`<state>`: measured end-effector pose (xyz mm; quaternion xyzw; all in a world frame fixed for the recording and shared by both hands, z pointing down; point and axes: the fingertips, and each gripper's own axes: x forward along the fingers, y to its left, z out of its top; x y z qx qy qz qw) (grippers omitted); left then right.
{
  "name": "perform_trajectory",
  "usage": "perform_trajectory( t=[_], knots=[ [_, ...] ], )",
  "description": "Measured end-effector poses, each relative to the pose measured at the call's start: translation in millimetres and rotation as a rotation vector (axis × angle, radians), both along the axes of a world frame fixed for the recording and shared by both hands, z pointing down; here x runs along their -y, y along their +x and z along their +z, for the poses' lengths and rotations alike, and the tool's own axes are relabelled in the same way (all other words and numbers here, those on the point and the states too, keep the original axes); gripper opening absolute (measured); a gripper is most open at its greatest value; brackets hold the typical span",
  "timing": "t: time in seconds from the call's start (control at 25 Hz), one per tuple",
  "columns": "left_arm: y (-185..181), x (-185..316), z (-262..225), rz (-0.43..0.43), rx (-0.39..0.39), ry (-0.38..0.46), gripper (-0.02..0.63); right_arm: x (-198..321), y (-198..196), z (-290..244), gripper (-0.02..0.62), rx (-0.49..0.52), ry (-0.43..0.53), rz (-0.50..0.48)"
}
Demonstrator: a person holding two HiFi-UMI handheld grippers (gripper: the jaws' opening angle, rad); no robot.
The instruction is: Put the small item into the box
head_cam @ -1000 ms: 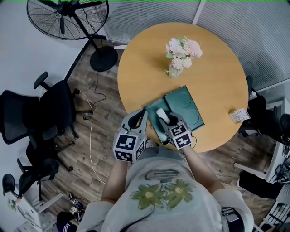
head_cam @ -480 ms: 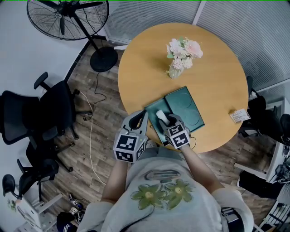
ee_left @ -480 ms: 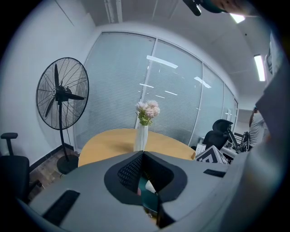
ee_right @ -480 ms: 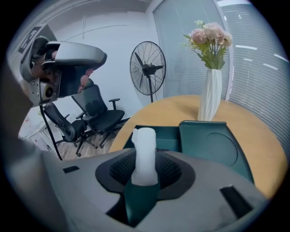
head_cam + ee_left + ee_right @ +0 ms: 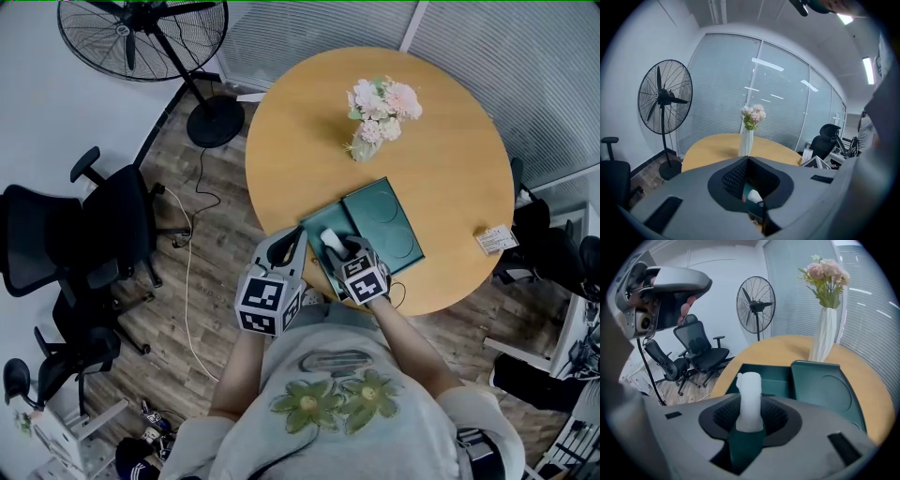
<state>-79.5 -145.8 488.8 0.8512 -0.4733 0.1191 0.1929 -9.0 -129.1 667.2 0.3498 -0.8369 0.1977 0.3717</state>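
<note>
A dark green box (image 5: 319, 225) lies open at the near edge of the round wooden table (image 5: 300, 122), its lid (image 5: 386, 221) flat beside it on the right. My right gripper (image 5: 336, 246) is shut on a small white cylindrical item (image 5: 330, 237) and hangs tilted down over the box's near side. In the right gripper view the white item (image 5: 749, 399) stands up between the jaws of the right gripper (image 5: 749, 417), with the box (image 5: 771, 376) and the lid (image 5: 825, 389) beyond. My left gripper (image 5: 298, 234) is shut and empty, just off the table's edge left of the box.
A white vase of pink flowers (image 5: 375, 117) stands mid-table behind the box. A small card (image 5: 494, 239) lies at the table's right edge. A standing fan (image 5: 141, 28), black office chairs (image 5: 103, 225) and a floor cable (image 5: 187, 281) are on the left.
The right gripper has sunk a little and drifted slightly left over the box, the white item still in it. The left gripper has stayed put.
</note>
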Motion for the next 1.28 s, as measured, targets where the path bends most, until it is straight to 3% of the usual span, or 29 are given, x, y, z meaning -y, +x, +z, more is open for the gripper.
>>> perform_trajectory(
  t=[0.56,1.28],
  knots=[
    [-11,-2,4,-0.027,0.005,-0.014,0.002,0,-10,21,0.14,-0.097,-0.049,-0.008],
    [-13,-3,9,-0.035,0.012,-0.029,0.002,-3,-1,46,0.141,-0.145,-0.128,0.006]
  ],
)
